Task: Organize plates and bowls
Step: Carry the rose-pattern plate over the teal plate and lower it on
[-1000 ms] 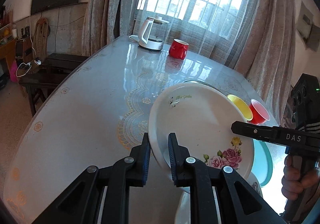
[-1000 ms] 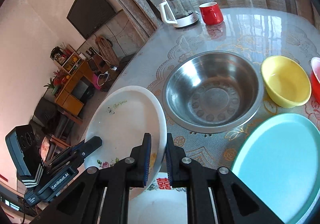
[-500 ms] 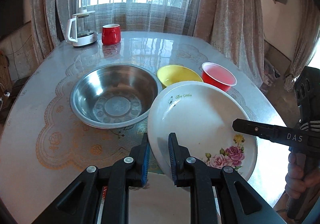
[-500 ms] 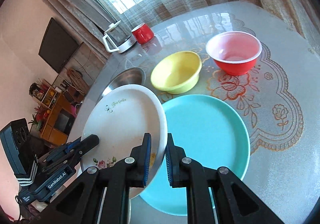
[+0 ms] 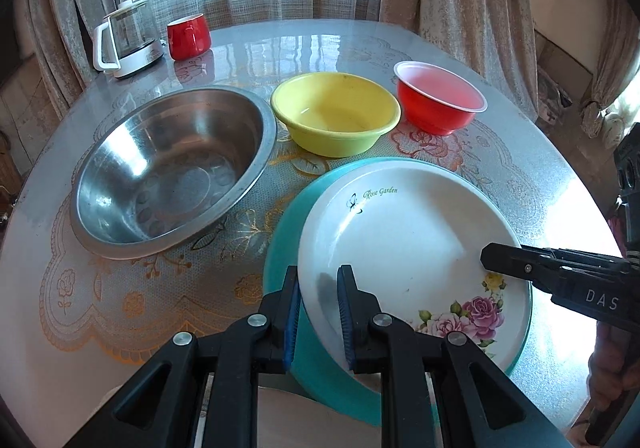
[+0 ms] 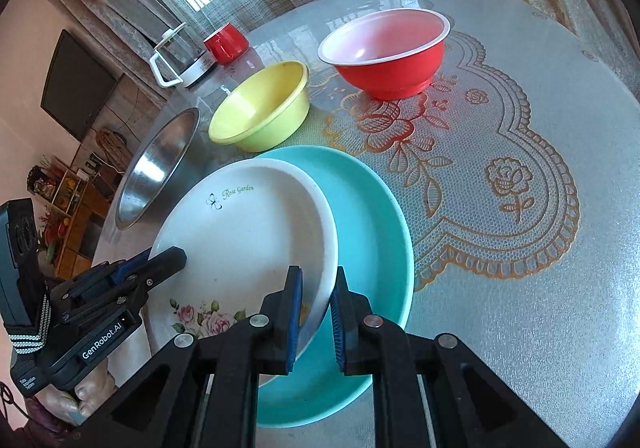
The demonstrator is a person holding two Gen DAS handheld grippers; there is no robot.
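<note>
The white plate (image 5: 404, 244) with the pink roses is being held by both grippers at once, one on each side of its rim. The left gripper (image 5: 318, 312) is being kept clamped on the near-left edge of the plate, its blue pads pressed on either face of the rim. The right gripper (image 6: 316, 312) is being kept clamped on the opposite edge in the same way. In the left wrist view the right gripper is seen reaching in from the right across the rose print, with a hand (image 5: 608, 372) wrapped round its handle.

The plate is being held tilted over the teal plate (image 6: 372, 216), which is lying flat on the table (image 6: 540, 128); whether the two plates are touching cannot be told.

Just beyond the plates, a steel bowl (image 5: 172, 168) is standing to the left, a yellow bowl (image 5: 336, 112) in the middle and a red bowl (image 5: 440, 100) to the right, each apart from the others. At the far edge of the table, near the curtained window, a glass kettle (image 5: 124, 40) and a red mug (image 5: 188, 36) are standing side by side.
</note>
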